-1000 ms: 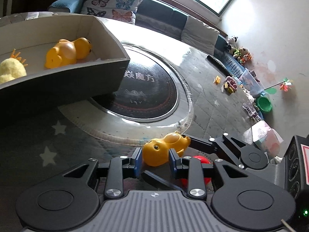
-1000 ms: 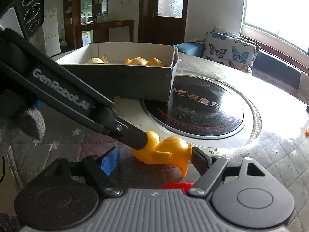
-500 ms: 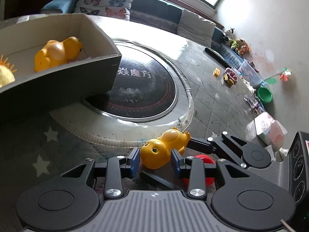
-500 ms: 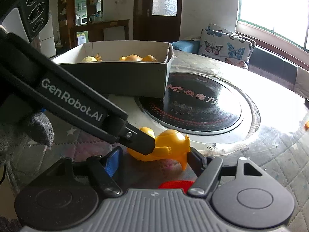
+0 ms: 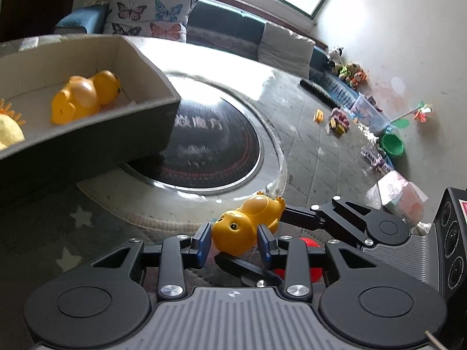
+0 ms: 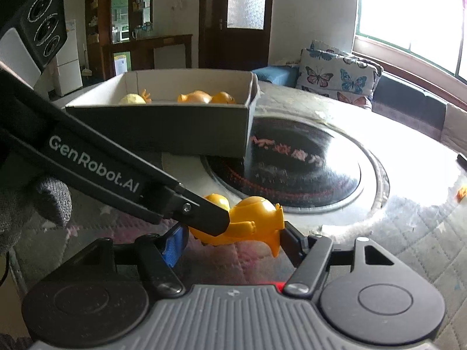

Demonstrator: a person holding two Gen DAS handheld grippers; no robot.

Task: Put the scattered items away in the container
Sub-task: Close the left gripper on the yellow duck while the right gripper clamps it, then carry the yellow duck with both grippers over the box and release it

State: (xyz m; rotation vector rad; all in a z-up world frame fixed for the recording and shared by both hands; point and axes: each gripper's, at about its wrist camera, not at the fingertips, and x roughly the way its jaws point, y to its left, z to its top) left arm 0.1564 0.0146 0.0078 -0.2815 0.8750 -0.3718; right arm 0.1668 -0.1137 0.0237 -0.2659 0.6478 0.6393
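Both grippers met on one yellow toy duck (image 5: 248, 227) lying just short of the cardboard box (image 5: 87, 134): the left gripper (image 5: 233, 240) had just been narrowing round its head, the right gripper (image 6: 233, 237) round its body, though whether either pad truly pressed was hard to tell. Two opposed pulls could have twisted the smooth plastic free onto the star-patterned mat (image 5: 58, 233). Behind the round table's dark inset disc (image 5: 210, 145) stood a sofa with butterfly cushions (image 5: 151, 14).

Round table (image 5: 306, 134): cardboard box (image 5: 87, 143), yellow duck toy (image 5: 248, 227), red ball (image 5: 313, 271) on top.
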